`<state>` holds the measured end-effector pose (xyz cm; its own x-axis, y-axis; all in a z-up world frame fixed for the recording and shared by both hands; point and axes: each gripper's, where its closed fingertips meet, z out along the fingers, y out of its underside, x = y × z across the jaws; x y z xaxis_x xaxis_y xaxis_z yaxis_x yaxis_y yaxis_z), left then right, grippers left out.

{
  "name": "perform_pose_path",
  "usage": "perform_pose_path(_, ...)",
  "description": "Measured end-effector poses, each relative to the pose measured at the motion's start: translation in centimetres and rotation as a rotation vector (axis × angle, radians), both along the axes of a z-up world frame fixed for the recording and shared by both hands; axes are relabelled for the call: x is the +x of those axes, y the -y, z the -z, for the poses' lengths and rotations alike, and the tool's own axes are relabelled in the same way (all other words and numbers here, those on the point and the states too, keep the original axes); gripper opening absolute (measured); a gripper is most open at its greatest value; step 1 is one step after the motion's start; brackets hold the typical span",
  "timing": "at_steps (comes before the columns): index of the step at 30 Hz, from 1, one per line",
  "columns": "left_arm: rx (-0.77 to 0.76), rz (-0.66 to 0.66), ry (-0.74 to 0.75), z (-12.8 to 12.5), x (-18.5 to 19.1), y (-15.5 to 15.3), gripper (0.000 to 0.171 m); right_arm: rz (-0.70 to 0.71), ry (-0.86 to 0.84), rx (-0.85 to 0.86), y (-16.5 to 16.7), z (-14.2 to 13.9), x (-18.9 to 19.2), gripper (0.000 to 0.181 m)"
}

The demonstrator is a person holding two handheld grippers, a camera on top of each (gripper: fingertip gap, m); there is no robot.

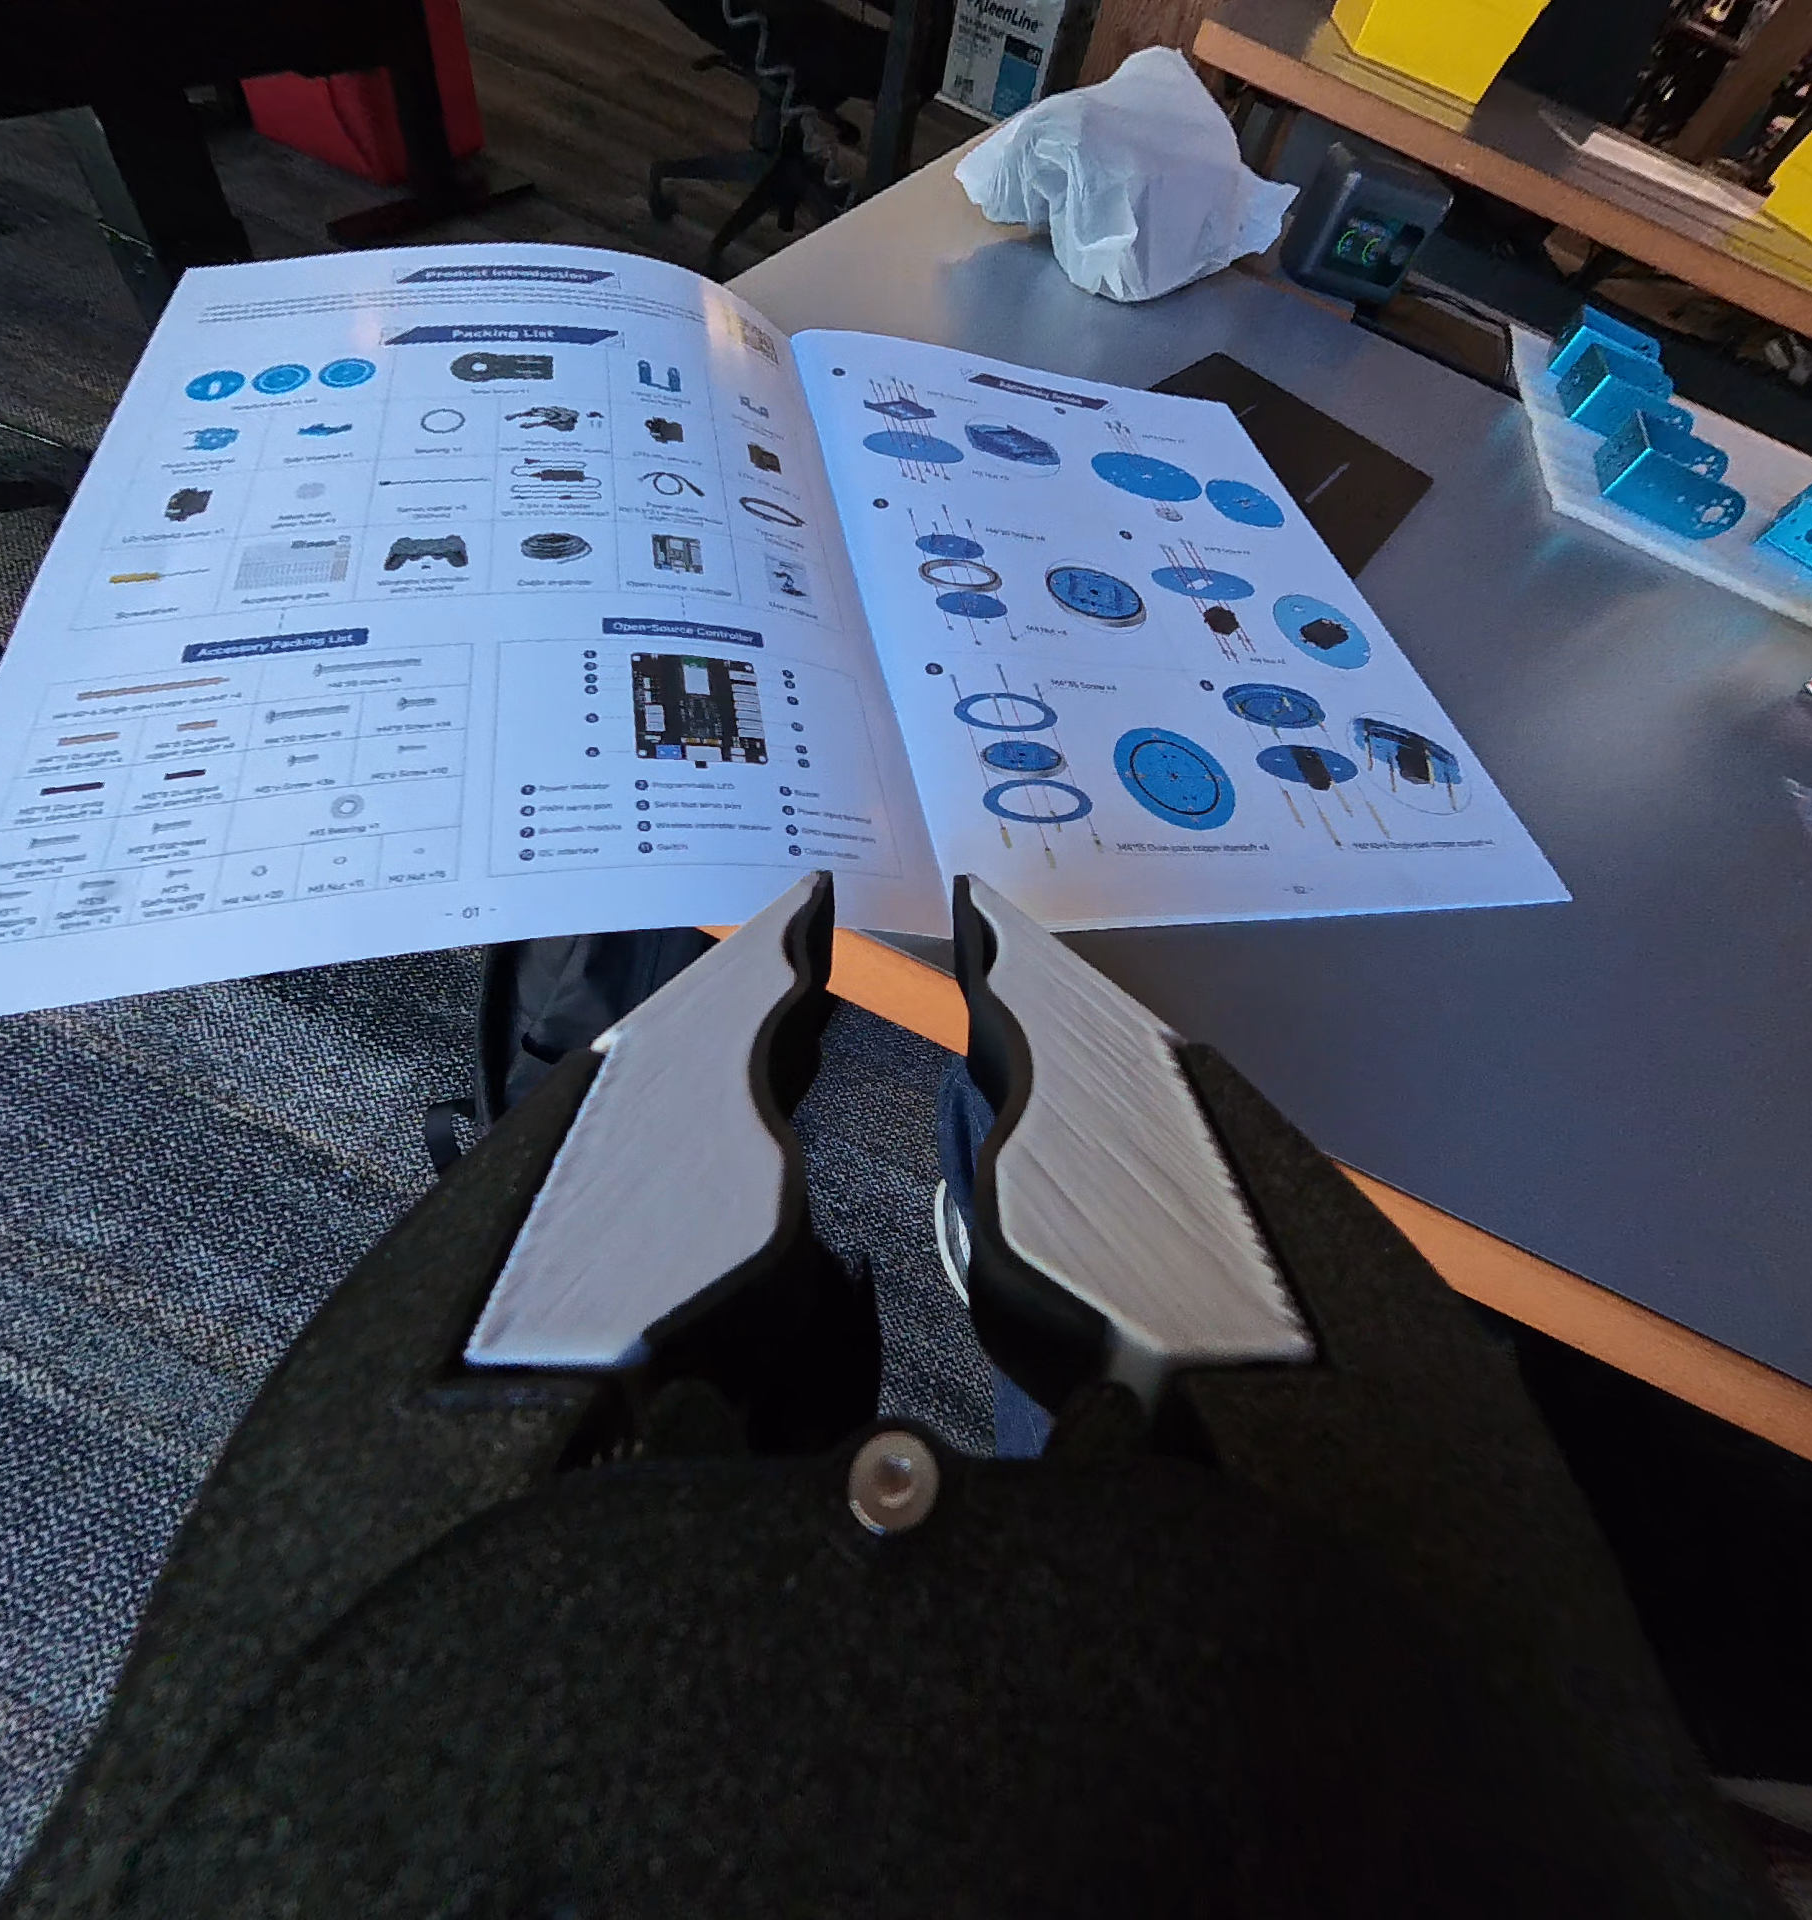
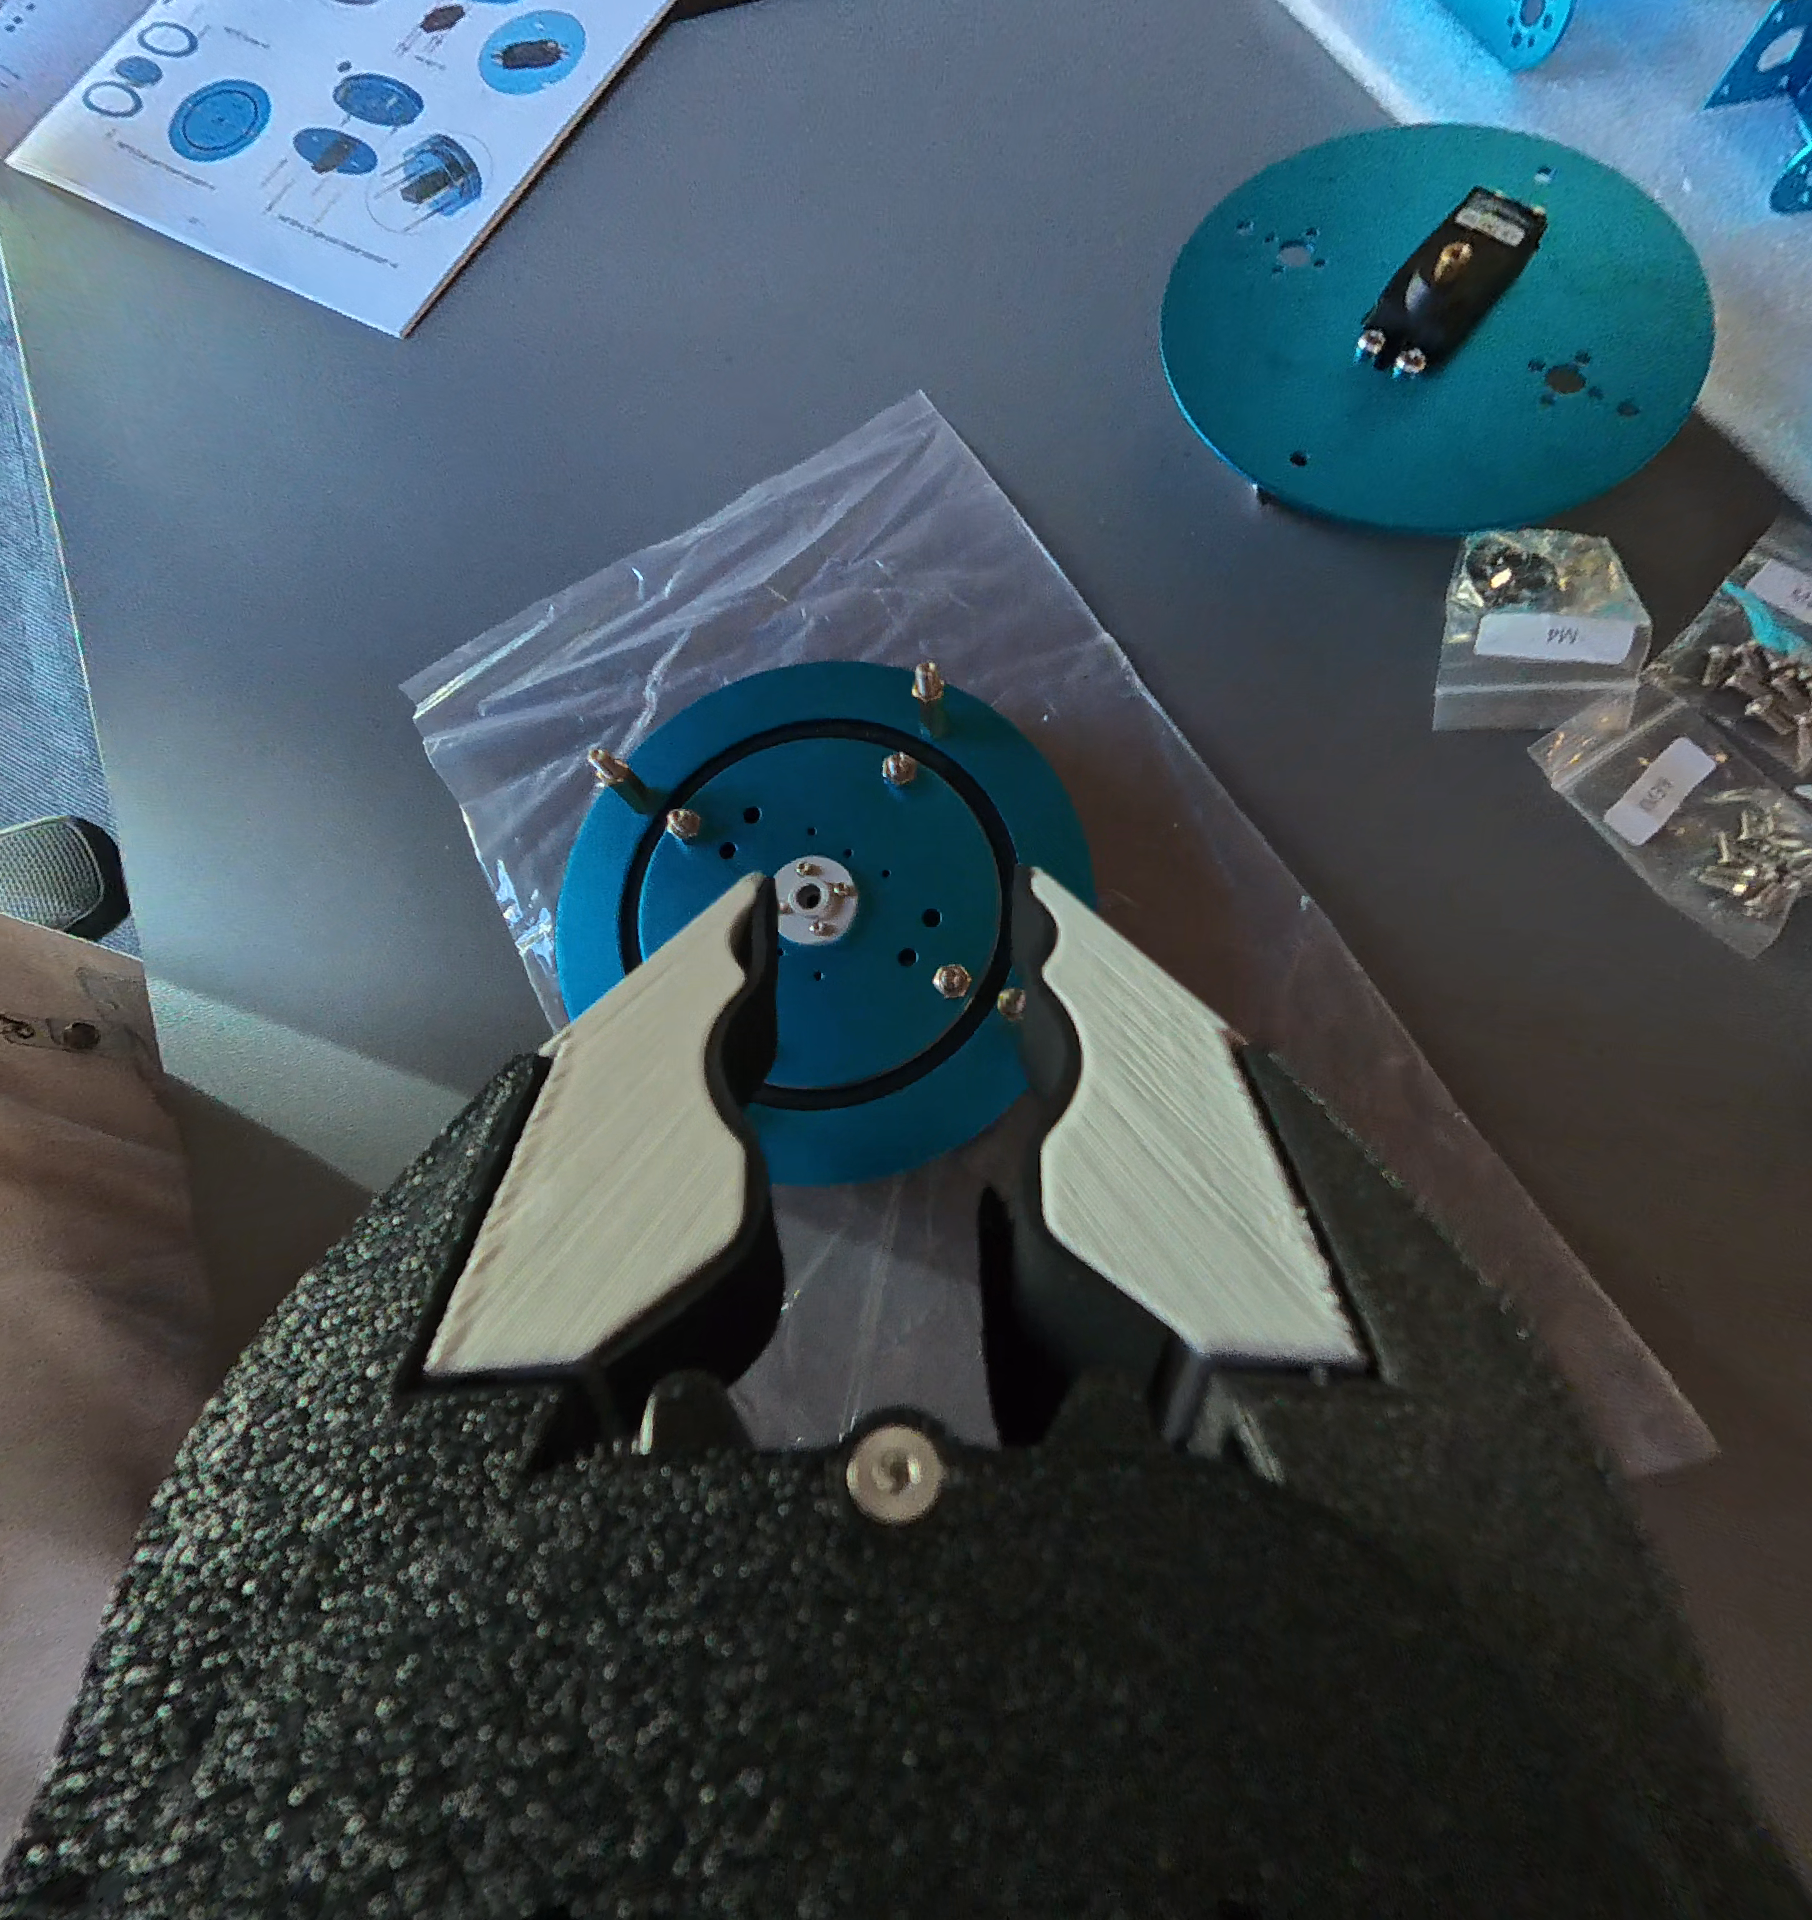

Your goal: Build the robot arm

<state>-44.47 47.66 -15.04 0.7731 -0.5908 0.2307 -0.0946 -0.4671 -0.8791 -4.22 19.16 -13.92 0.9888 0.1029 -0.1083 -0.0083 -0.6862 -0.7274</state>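
Observation:
In the left wrist view my left gripper [image 1: 894, 885] has its jaws a narrow gap apart with nothing seen between them. Its tips sit at the near edge of an open instruction booklet [image 1: 611, 582], by the spine. The booklet's left page overhangs the table edge. In the right wrist view my right gripper [image 2: 897, 883] is open and empty, just above a round blue disc assembly [image 2: 850, 1029] with brass standoffs and a white hub. The disc lies on a clear plastic bag [image 2: 881, 582]. The left fingertip is over the hub and the right one is near the disc's rim.
A second blue disc with a black servo [image 2: 1437, 322] lies at the far right, with small bags of screws [image 2: 1712, 769] beside it. Blue metal brackets [image 1: 1650, 457] sit on a white foam sheet. A crumpled white bag [image 1: 1120, 177] and a small screen device [image 1: 1364, 229] stand at the back of the grey table [image 1: 1504, 1039]. Some 50 cm of space lies between my two pairs of fingers.

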Motion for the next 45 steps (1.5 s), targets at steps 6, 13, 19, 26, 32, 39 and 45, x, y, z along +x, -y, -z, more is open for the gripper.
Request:
perform_pose_path(6,0.004,0.003,-0.007,0.3,-0.2,-0.2,0.022,0.017,0.001,-0.037,0.4,0.3,0.5,0.041)
perform_pose_path(13,0.005,-0.012,0.0,0.2,-0.6,-0.3,0.022,0.0,0.022,-0.041,0.1,0.1,0.2,0.037)
perform_pose_path(19,0.006,-0.02,-0.003,0.1,-1.0,-0.3,0.022,-0.009,0.033,-0.045,0.2,0.3,0.0,0.036)
perform_pose_path(26,0.008,-0.02,-0.012,0.0,-0.8,-0.1,0.021,-0.016,0.034,-0.047,0.4,0.6,0.0,0.036)
perform_pose_path(32,0.01,-0.014,-0.028,0.0,-0.4,0.0,0.021,-0.017,0.034,-0.045,0.8,0.8,0.2,0.036)
perform_pose_path(39,0.014,0.001,-0.037,-0.3,0.5,0.3,0.021,0.079,-0.023,0.024,1.1,-0.1,2.5,0.047)
perform_pose_path(45,-0.031,0.222,0.133,-2.7,8.0,4.1,0.022,0.06,-0.272,0.015,1.2,0.0,2.7,0.044)
